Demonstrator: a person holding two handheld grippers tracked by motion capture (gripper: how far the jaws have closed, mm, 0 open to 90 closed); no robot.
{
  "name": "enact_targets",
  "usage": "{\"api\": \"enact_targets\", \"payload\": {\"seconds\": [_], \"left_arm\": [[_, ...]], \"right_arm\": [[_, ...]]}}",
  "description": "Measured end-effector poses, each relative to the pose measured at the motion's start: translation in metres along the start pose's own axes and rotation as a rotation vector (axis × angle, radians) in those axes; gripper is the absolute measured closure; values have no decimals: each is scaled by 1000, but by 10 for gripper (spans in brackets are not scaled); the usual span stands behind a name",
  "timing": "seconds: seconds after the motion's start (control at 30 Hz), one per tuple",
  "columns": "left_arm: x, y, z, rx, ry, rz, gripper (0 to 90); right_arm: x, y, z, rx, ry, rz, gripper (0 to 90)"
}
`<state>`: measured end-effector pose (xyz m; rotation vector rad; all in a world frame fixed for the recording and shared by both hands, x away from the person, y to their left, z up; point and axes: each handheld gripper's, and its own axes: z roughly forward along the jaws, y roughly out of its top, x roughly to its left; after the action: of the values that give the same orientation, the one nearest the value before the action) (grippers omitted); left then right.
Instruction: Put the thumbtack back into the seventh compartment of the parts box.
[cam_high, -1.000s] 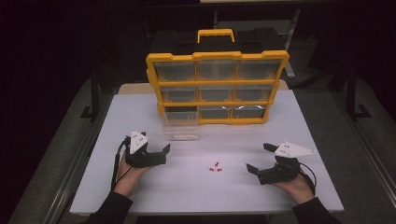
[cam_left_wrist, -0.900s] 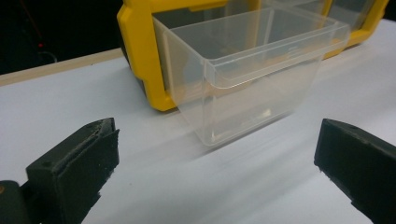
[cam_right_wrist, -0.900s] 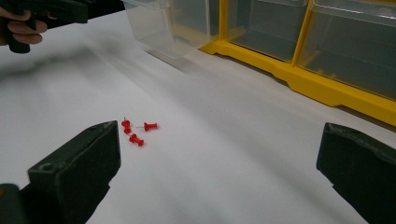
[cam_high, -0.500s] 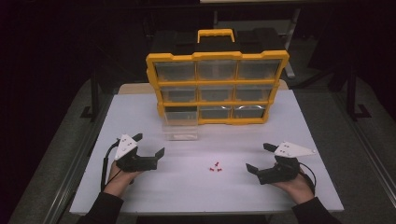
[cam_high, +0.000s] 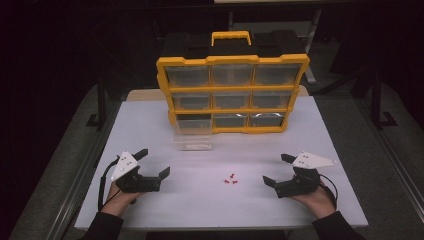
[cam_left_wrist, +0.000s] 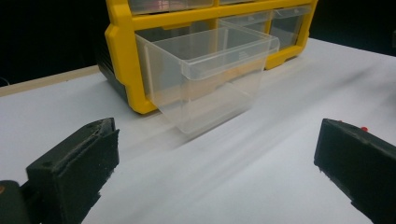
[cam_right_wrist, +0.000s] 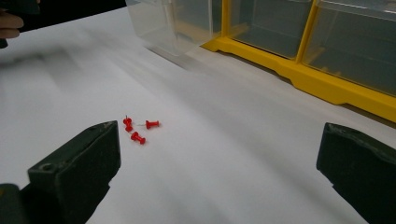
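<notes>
Near the table's front edge, the left gripper (cam_high: 152, 163) and right gripper (cam_high: 276, 170) both rest with jaws apart, holding nothing. Between them lie 3 red pushpins (cam_high: 231, 179). Farther back, a clear drawer (cam_high: 193, 134) sticks out of the yellow organizer (cam_high: 232, 61)

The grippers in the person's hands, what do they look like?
Each one is a black tool with two chunky black jaws. The left gripper and the right gripper both carry a pale grey three-cornered plate on top, dotted with small marks. A thin black cable loops from each. The person wears dark sleeves.
</notes>
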<state>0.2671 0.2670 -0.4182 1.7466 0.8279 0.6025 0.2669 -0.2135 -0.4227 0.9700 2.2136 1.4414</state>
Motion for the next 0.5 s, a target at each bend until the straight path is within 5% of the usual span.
{"api": "enact_targets", "payload": {"seconds": [0.5], "left_arm": [[-4, -7, -11, -12, -19, -13, 0]], "right_arm": [[2, 2, 2, 27, 23, -8, 0]]}}
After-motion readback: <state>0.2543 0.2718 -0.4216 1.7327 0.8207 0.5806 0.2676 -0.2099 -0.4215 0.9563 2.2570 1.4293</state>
